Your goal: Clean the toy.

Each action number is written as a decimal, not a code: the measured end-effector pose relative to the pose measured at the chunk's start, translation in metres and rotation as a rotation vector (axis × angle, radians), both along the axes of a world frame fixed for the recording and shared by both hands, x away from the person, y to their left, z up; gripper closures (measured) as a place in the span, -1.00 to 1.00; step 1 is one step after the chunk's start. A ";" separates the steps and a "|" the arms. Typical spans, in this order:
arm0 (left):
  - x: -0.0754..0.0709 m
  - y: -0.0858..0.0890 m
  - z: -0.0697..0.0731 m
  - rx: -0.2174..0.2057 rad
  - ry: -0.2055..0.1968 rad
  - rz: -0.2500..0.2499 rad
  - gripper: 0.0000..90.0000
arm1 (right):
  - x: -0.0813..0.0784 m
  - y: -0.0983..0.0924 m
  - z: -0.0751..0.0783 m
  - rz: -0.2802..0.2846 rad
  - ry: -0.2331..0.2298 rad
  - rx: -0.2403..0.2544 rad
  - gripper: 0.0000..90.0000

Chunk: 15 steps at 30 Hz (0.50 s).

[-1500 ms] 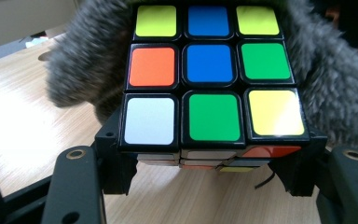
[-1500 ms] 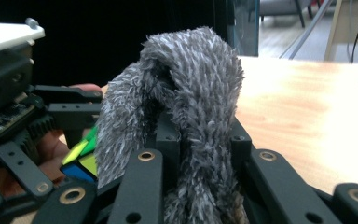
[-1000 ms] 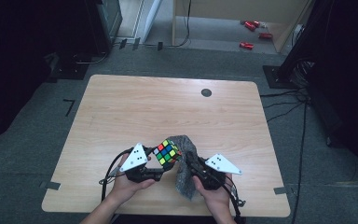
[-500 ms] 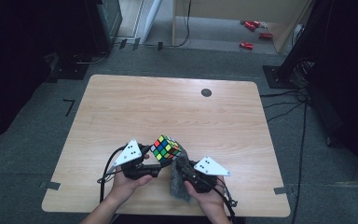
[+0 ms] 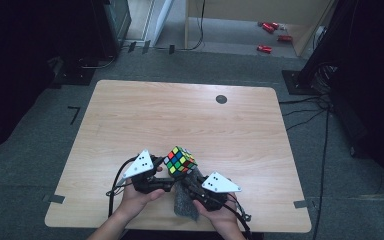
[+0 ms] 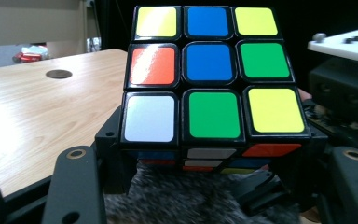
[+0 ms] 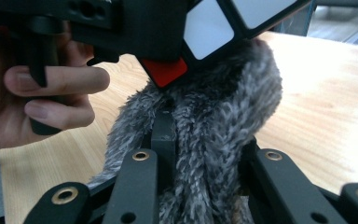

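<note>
- While the high view sets both hands at the table's near edge, the left gripper [image 5: 161,167] clamps a scrambled cube [image 5: 180,161] raised above the wooden table [image 5: 180,115].
- Seen from the left gripper view, the cube [image 6: 212,74] shows a blue centre with yellow, green, orange and white squares, and grey fuzz lies below it.
- From the right gripper view, the right gripper [image 7: 200,158] is closed on a grey fuzzy cloth [image 7: 214,121], which presses up against the cube's underside [image 7: 209,28].
- Fingers of the left hand [image 7: 42,98] wrap a black handle there.
- A dark round grommet [image 5: 221,99] sits far across the table; red items [image 5: 270,30] lie on the floor beyond.
</note>
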<state>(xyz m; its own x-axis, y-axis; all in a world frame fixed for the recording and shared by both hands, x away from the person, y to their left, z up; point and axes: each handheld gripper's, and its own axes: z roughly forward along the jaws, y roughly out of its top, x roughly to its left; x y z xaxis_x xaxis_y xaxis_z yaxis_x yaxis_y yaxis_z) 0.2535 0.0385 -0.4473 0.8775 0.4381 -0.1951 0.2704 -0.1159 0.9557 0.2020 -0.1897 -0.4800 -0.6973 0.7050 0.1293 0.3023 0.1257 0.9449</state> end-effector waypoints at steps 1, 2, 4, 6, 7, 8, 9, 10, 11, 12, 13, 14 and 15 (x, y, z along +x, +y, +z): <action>0.001 0.001 0.000 -0.003 0.002 0.005 -0.22 | 0.000 -0.002 0.002 -0.007 -0.006 0.005 0.59; 0.002 0.002 0.000 0.001 0.002 0.007 -0.22 | 0.002 -0.007 0.004 -0.023 -0.019 0.020 0.59; 0.002 0.003 -0.001 0.002 0.006 0.008 -0.22 | 0.003 -0.016 0.008 -0.053 -0.033 0.041 0.59; 0.002 0.002 -0.001 0.003 0.009 0.006 -0.22 | 0.005 -0.023 0.010 -0.080 -0.043 0.049 0.59; 0.002 0.001 -0.001 0.001 0.011 0.005 -0.22 | 0.005 -0.023 0.009 -0.081 -0.045 0.047 0.59; 0.002 0.001 -0.001 0.004 0.012 0.003 -0.22 | 0.005 -0.021 0.008 -0.070 -0.045 0.037 0.58; 0.001 0.000 -0.001 0.004 0.014 0.002 -0.22 | 0.004 -0.018 0.006 -0.053 -0.048 0.024 0.57; 0.001 -0.001 -0.001 0.007 0.011 0.001 -0.22 | 0.002 -0.012 0.003 -0.035 -0.060 0.001 0.56; 0.002 -0.001 -0.001 0.007 0.013 0.001 -0.22 | 0.000 -0.007 0.001 -0.019 -0.061 -0.024 0.55; 0.002 0.000 -0.001 0.007 0.016 0.002 -0.22 | -0.002 -0.001 -0.001 -0.002 -0.069 -0.046 0.54; 0.002 0.000 -0.001 0.004 0.020 0.004 -0.22 | -0.003 0.003 -0.002 0.011 -0.072 -0.060 0.52; 0.003 0.001 -0.001 0.002 0.023 0.004 -0.22 | -0.004 0.005 -0.003 0.017 -0.075 -0.067 0.52; 0.003 0.002 -0.001 0.003 0.021 0.005 -0.22 | -0.004 0.006 -0.003 0.015 -0.078 -0.070 0.53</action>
<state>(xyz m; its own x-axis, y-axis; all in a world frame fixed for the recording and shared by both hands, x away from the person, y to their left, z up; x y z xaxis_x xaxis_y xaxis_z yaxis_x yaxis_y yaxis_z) 0.2568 0.0401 -0.4488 0.8712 0.4428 -0.2119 0.2908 -0.1177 0.9495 0.1980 -0.1840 -0.4829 -0.7139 0.6998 0.0254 0.2259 0.1958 0.9543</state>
